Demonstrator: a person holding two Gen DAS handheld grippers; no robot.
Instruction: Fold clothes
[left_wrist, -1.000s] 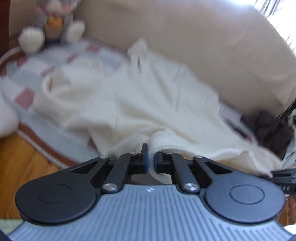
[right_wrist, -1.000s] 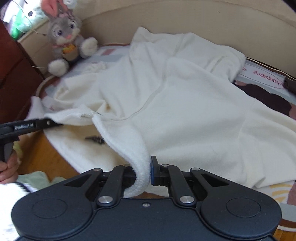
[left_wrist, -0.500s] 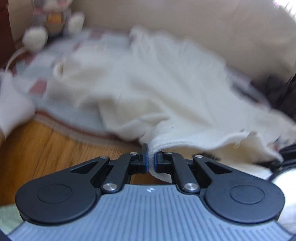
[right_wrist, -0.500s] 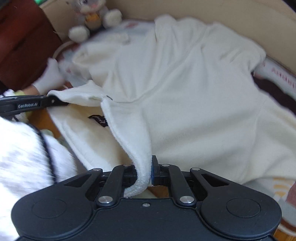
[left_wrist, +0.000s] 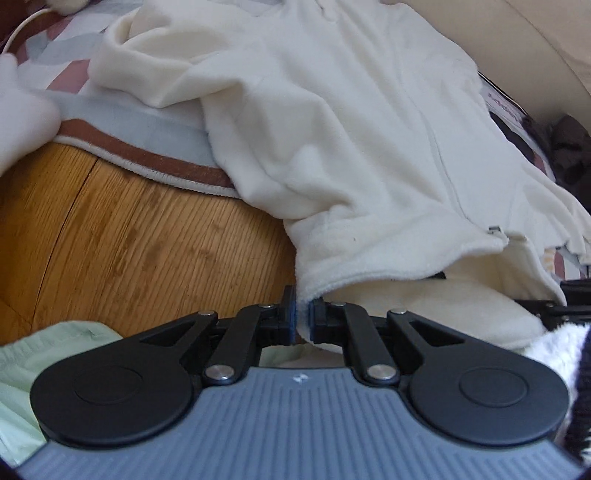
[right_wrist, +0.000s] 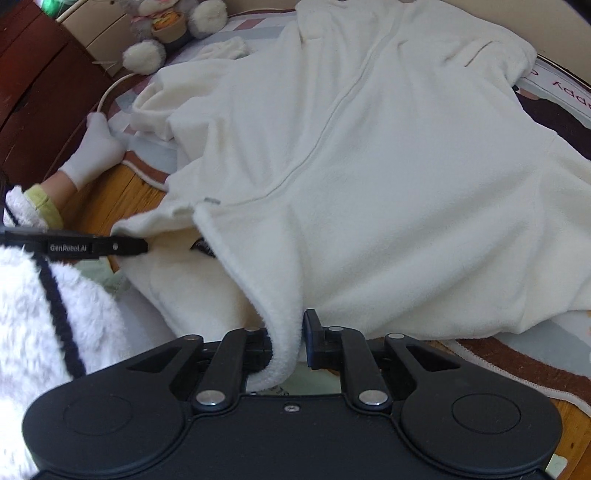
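Left gripper: where its two fingers meet, the left gripper (left_wrist: 302, 317) is clamped on the hem of the cream fleece jacket (left_wrist: 354, 122).
Right gripper: the right gripper (right_wrist: 287, 341) pinches a thick fold of the same hem.
Jacket: front up, zip closed, spread over the patterned rug (left_wrist: 136, 129), hem lifted off the wooden floor (left_wrist: 140, 236).
Hem corner: a dark tag, perhaps a label, shows inside.
Far end: a stuffed rabbit (right_wrist: 170, 29) sits on the rug.

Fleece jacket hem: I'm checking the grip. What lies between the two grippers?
In the right wrist view, only the fleece jacket hem spans from the left gripper to the right gripper.
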